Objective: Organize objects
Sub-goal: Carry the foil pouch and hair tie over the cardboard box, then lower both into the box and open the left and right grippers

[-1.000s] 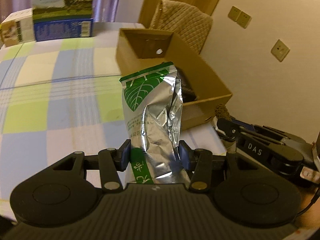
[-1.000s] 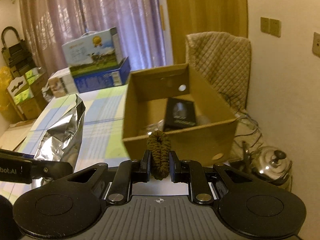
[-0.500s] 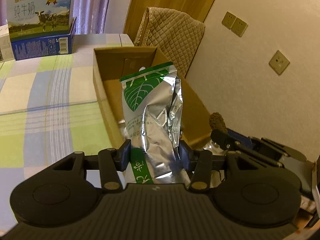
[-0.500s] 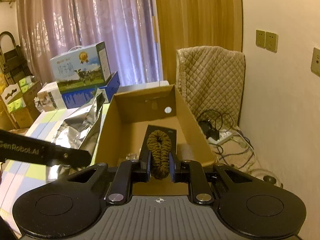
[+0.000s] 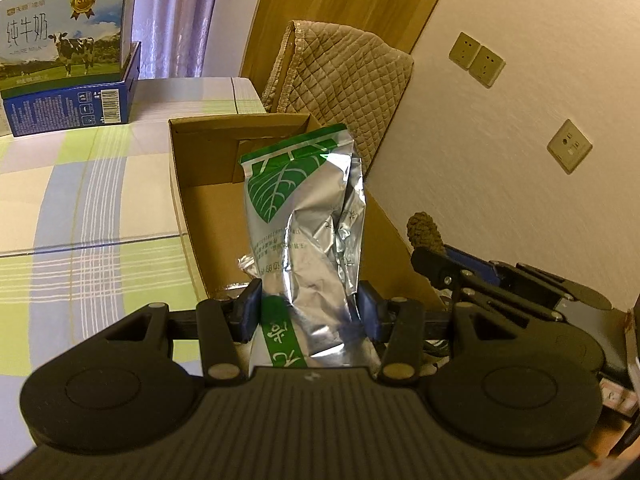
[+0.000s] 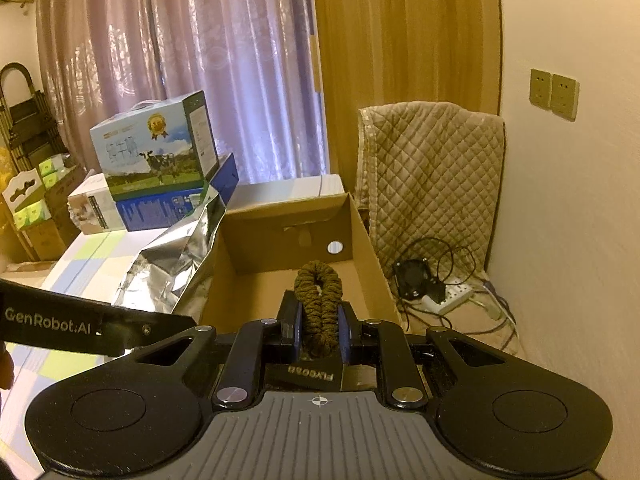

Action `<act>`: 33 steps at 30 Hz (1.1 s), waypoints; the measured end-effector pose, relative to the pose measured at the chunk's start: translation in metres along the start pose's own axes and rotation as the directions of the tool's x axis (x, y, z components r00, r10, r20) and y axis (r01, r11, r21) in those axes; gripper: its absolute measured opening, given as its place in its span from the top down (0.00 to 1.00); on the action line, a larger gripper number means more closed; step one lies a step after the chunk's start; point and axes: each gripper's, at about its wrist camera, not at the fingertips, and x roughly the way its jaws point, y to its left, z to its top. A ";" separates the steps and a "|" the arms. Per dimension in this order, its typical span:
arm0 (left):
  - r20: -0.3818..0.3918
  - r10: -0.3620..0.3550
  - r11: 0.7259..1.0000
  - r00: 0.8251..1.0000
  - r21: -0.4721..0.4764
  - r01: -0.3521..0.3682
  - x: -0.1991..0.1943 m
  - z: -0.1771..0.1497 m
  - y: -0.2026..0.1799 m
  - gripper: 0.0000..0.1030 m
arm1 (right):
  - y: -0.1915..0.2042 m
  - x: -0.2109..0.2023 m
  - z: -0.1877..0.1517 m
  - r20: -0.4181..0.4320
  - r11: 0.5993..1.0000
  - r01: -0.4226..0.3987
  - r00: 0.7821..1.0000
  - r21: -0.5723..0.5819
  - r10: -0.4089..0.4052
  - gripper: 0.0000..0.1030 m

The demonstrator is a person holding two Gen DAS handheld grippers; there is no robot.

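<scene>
My left gripper (image 5: 310, 312) pinches the foil pouch (image 5: 304, 216) low on its body, upright over the cardboard box (image 5: 188, 216) at twelve o'clock. My right gripper (image 6: 319, 332) is clamped on the brown scrunchie (image 6: 318, 300), also above the box. Risk, I judge: the top-heavy pouch could tip over the box's nine o'clock wall on release, or the two grippers could collide.

The left gripper (image 5: 308, 312) is level, its two blue-padded fingers (image 5: 250, 312) pressed against the sides of a silver-green foil pouch (image 5: 304, 216) that stands upright between them. The right gripper (image 6: 319, 328) sits just beside it on the right, level too, its fingers (image 6: 294, 326) squeezed narrowly on a brown scrunchie (image 6: 318, 300).
</scene>
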 end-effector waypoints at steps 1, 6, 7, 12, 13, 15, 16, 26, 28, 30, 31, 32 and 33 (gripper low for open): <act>0.000 0.001 1.000 1.000 -0.003 -0.001 0.002 0.002 0.001 0.57 | -0.001 0.003 0.001 -0.001 1.000 -0.001 1.000 0.001 0.001 0.85; 0.010 0.014 1.000 1.000 -0.022 -0.014 0.016 0.017 0.008 0.56 | -0.009 0.015 0.011 0.002 1.000 0.002 1.000 0.005 -0.002 0.85; 0.014 0.016 1.000 1.000 -0.025 -0.016 0.021 0.021 0.010 0.50 | -0.010 0.017 0.012 0.002 1.000 0.003 1.000 0.007 -0.003 0.85; 0.023 0.076 0.997 0.997 -0.013 -0.076 0.033 0.030 0.020 0.35 | -0.013 0.025 0.017 -0.004 1.000 -0.001 1.000 0.012 0.001 0.85; 0.031 0.072 0.997 0.997 -0.019 -0.072 0.031 0.030 0.022 0.35 | -0.013 0.025 0.017 -0.004 1.000 -0.004 1.000 0.012 0.004 0.85; 0.042 0.079 0.997 0.996 -0.026 -0.078 0.027 0.027 0.026 0.35 | -0.014 0.027 0.016 -0.009 1.000 -0.010 1.000 0.015 0.010 0.86; 0.046 0.081 0.996 0.996 -0.028 -0.080 0.025 0.026 0.028 0.35 | -0.014 0.028 0.015 -0.013 1.000 -0.014 1.000 0.019 0.015 0.85; 0.069 0.118 0.992 0.991 -0.049 -0.115 0.003 0.003 0.048 0.30 | -0.007 0.032 0.025 0.002 0.987 -0.135 0.991 0.082 0.136 0.83; 0.067 0.132 0.990 0.989 -0.053 -0.128 0.000 -0.002 0.054 0.27 | -0.005 0.035 0.029 0.029 0.973 -0.211 0.977 0.091 0.209 0.60; 0.061 0.146 0.989 0.987 -0.047 -0.143 -0.003 -0.007 0.058 0.25 | -0.002 0.038 0.033 0.038 0.970 -0.225 0.974 0.092 0.223 0.40; 0.062 0.150 0.988 0.987 -0.041 -0.148 -0.005 -0.009 0.059 0.25 | 0.000 0.038 0.033 0.037 0.972 -0.215 0.976 0.089 0.213 0.40; 0.062 0.151 0.988 0.987 -0.035 -0.149 -0.007 -0.012 0.060 0.23 | 0.001 0.038 0.034 0.034 0.974 -0.207 0.978 0.088 0.205 0.40; 0.061 0.152 0.988 0.987 -0.033 -0.150 -0.008 -0.014 0.061 0.22 | 0.002 0.038 0.033 0.027 0.977 -0.194 0.981 0.087 0.193 0.40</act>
